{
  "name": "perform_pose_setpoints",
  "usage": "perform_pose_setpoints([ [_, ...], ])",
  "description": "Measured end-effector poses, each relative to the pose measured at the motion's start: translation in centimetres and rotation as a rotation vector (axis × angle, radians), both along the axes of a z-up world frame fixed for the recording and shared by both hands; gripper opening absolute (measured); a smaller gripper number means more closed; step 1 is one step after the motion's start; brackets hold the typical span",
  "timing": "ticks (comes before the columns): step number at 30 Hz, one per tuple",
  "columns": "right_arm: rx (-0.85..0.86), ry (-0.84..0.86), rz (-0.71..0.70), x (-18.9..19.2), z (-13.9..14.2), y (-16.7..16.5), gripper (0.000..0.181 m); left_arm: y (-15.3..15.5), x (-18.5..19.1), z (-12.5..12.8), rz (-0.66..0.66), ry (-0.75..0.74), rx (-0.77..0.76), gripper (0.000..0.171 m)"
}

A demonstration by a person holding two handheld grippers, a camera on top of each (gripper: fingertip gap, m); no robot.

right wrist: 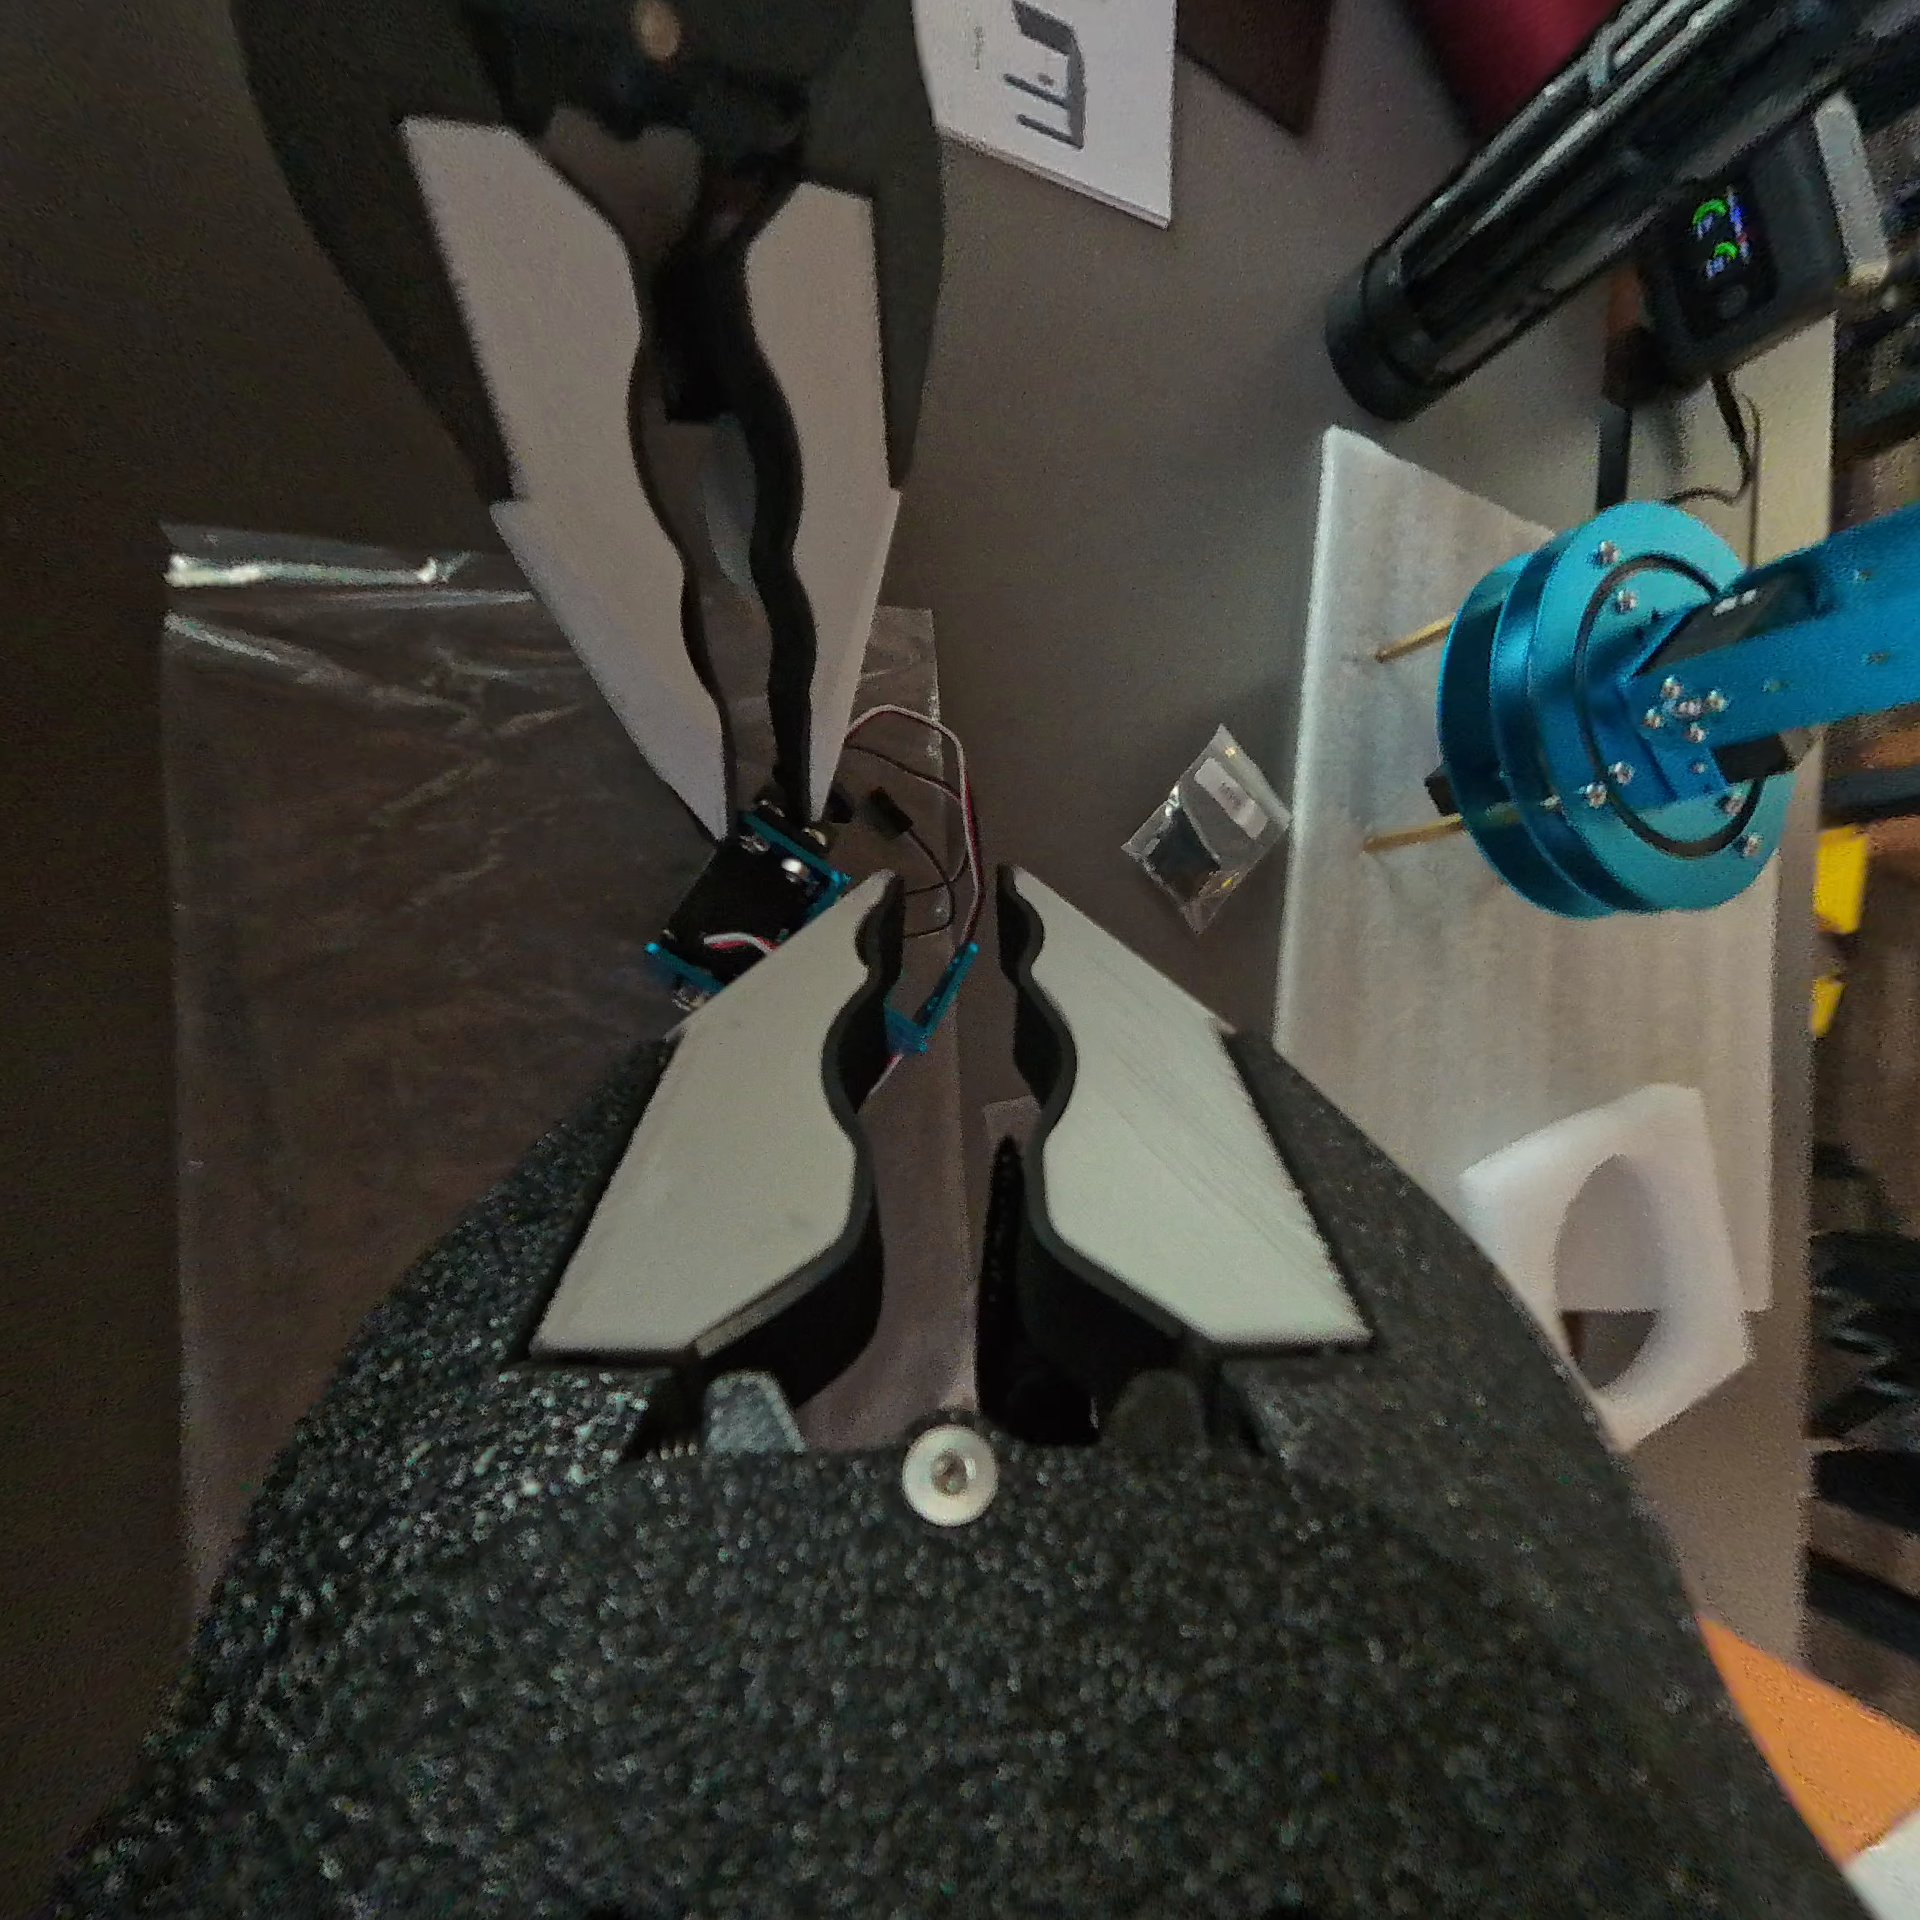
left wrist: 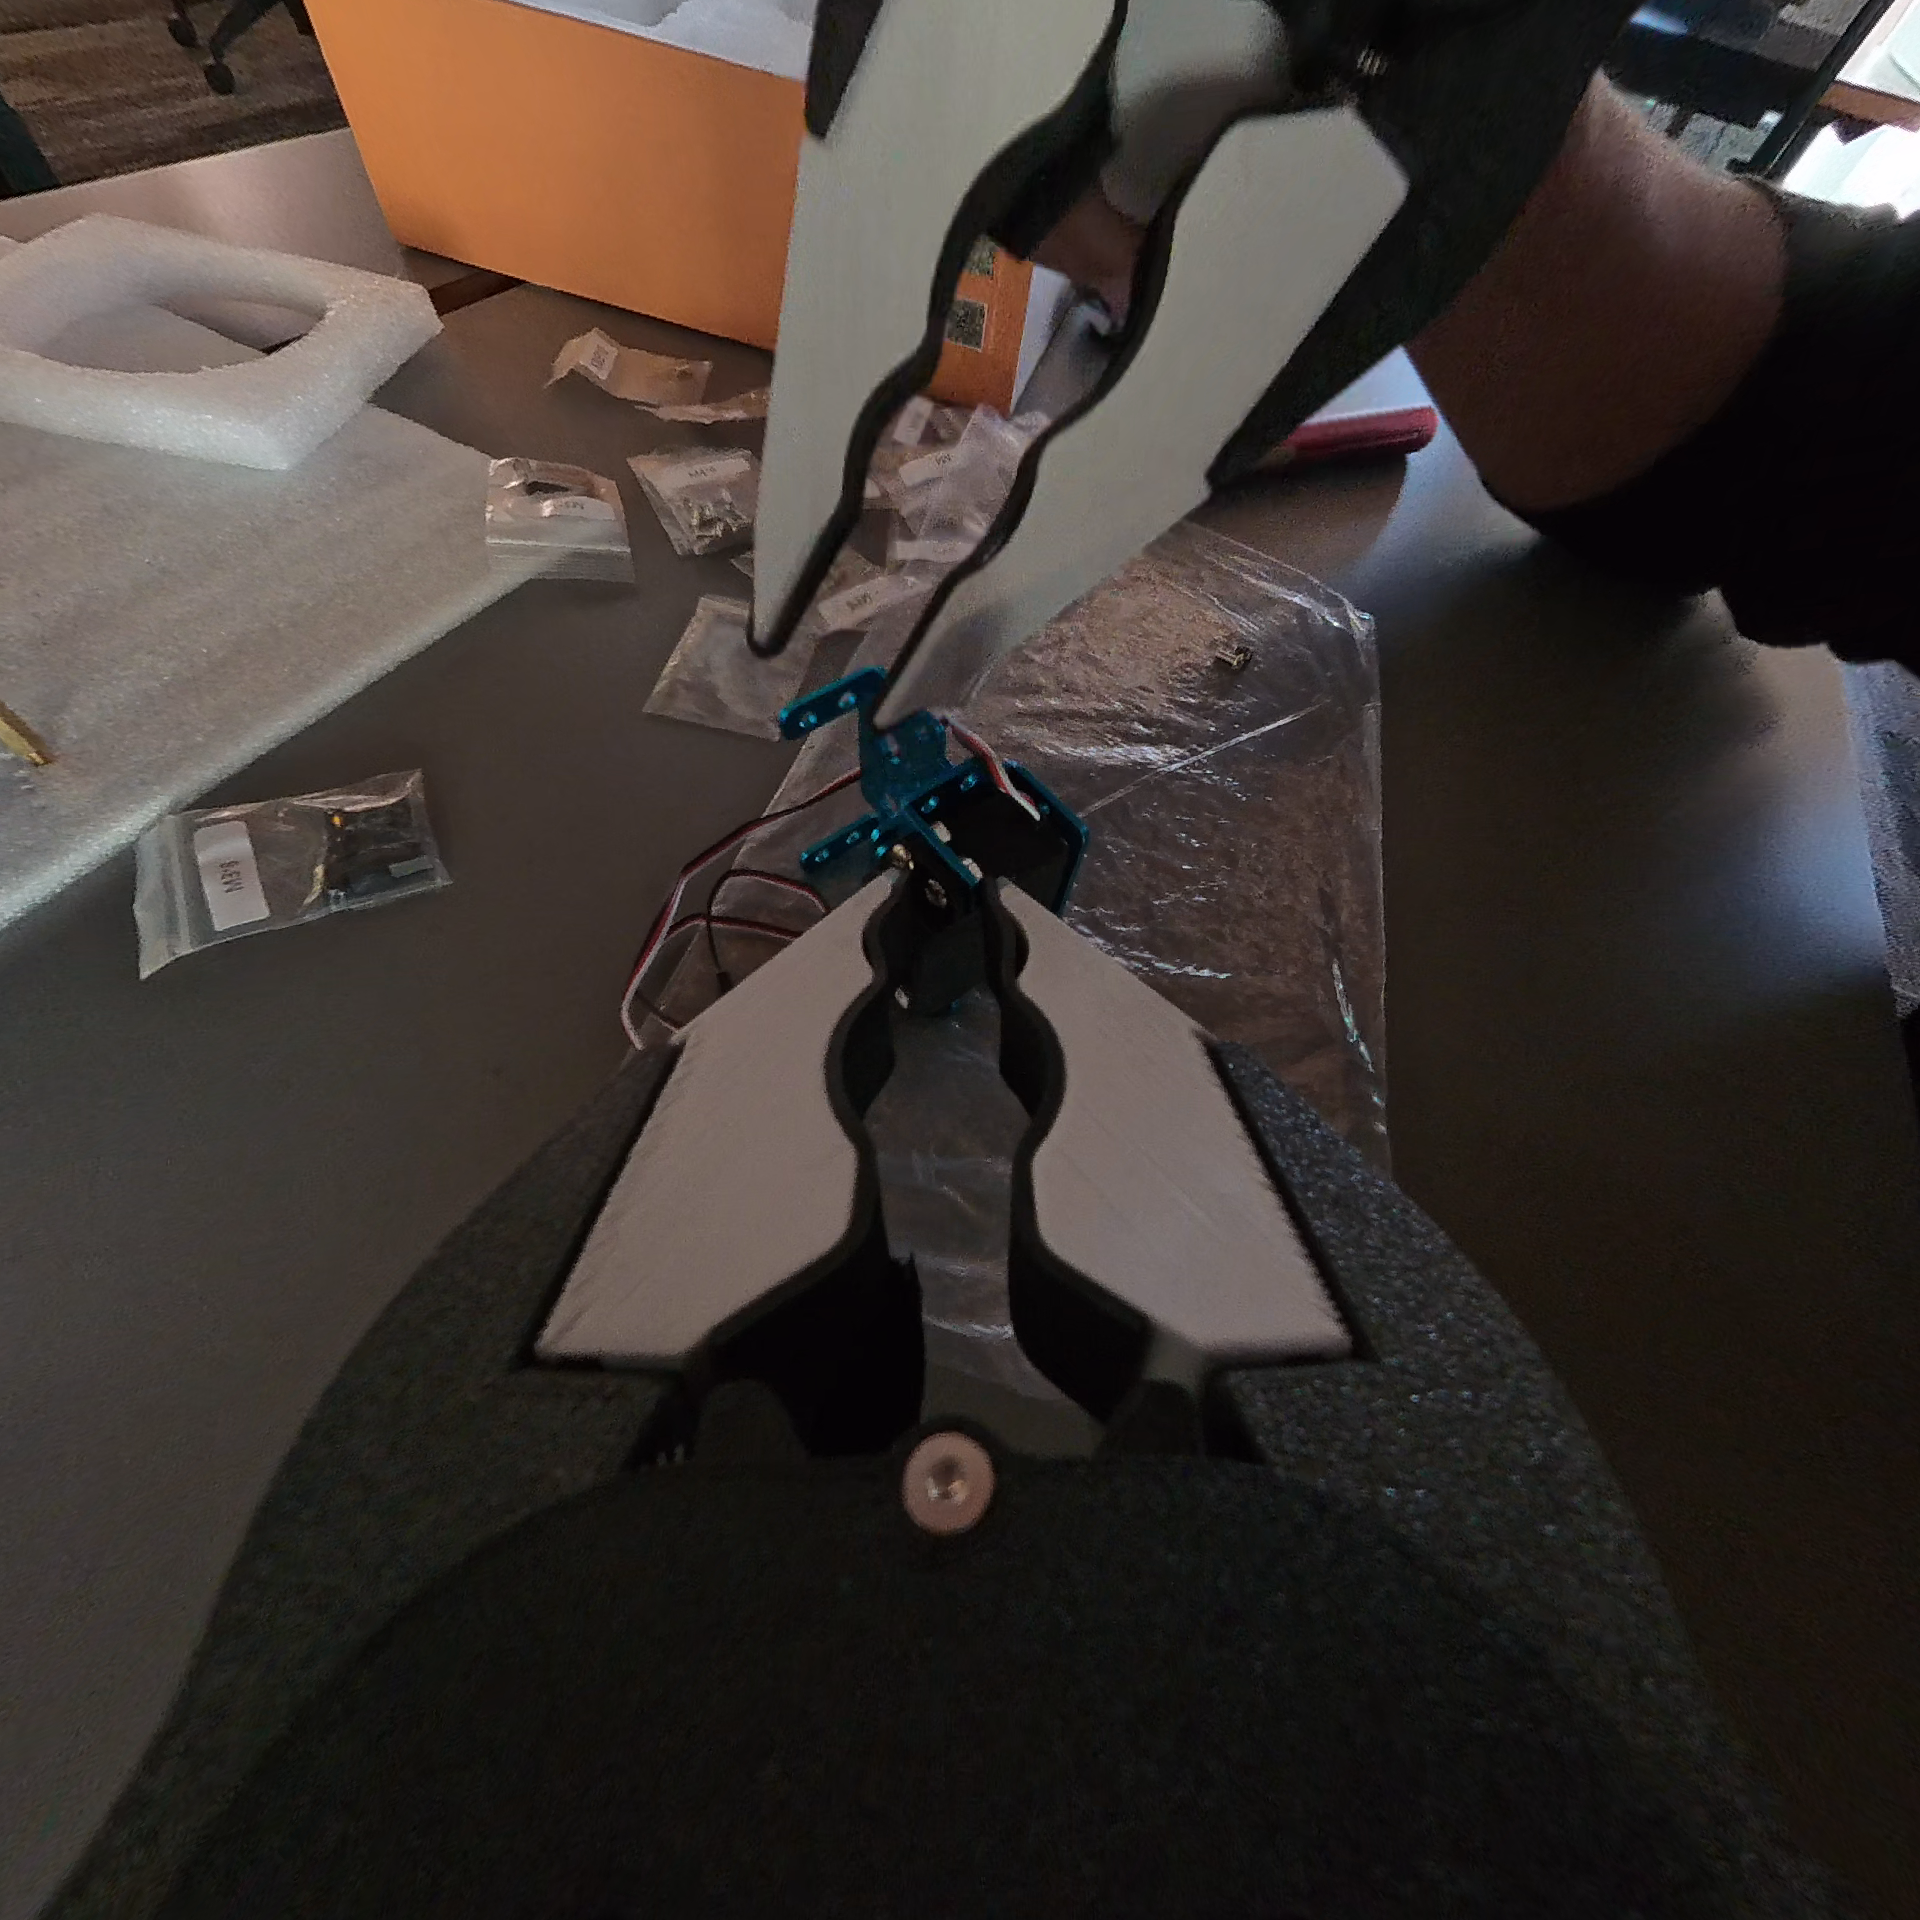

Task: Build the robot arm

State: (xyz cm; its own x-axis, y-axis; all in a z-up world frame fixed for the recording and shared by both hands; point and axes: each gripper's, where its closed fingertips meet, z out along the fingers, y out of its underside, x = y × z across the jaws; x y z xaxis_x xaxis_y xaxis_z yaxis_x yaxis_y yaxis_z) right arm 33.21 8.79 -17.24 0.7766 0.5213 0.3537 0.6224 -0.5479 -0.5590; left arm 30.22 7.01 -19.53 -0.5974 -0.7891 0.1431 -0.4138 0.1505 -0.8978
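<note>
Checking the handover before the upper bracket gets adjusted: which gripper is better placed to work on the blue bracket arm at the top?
Probably the right gripper: open, its fingers flank the blue bracket arm. The left gripper is shut on the servo assembly.

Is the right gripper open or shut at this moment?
Open. The right gripper shows a clear gap between its white fingers, with a small blue metal bracket loose inside.
</note>
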Motion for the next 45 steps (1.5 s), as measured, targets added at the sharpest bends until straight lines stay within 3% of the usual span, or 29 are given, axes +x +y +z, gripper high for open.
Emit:
perform_pose_setpoints([
  [3,-0.023,0.198,-0.082,-1.9,0.4,-0.9,0.019,-0.3,0.0,0.1,-0.008,-0.001,-0.008,0.013],
  [6,-0.027,0.315,-0.251,-2.1,-0.2,-2.1,0.025,-0.3,0.1,0.1,-0.003,-0.008,0.001,0.018],
  [10,0.081,0.488,-0.437,-2.3,0.6,-1.9,0.022,-0.2,0.4,0.1,0.017,-0.016,0.016,0.025],
  [14,0.097,0.494,-0.552,-1.0,-0.8,-2.0,0.022,0.1,0.5,0.1,0.022,-0.008,0.011,0.029],
  [16,0.109,0.554,-0.573,-1.5,-0.3,-1.7,0.022,0.3,0.4,0.1,0.018,-0.010,0.014,0.029],
  [20,0.121,0.455,-0.643,-0.7,-1.2,-2.2,0.019,0.0,0.7,0.4,-0.015,-0.032,0.003,0.029],
  [23,0.102,0.495,-0.622,-1.2,-1.9,-2.2,0.018,-0.2,0.9,0.7,-0.040,-0.041,-0.016,0.027],
  [26,0.118,0.516,-0.602,-1.2,-1.8,-2.0,0.018,-0.2,1.0,0.5,-0.035,-0.037,-0.008,0.014],
  [35,0.133,0.496,-0.586,-1.4,-1.9,-1.6,0.014,-0.1,0.9,0.3,-0.045,-0.007,-0.023,0.012],
  [39,0.149,0.507,-0.590,-1.5,-1.2,-1.6,0.015,-0.2,0.4,1.0,-0.058,0.028,-0.115,0.008],
  [45,0.128,0.488,-0.718,-1.0,-1.1,-2.4,0.014,-0.1,0.2,0.9,-0.113,0.000,-0.030,0.017],
])
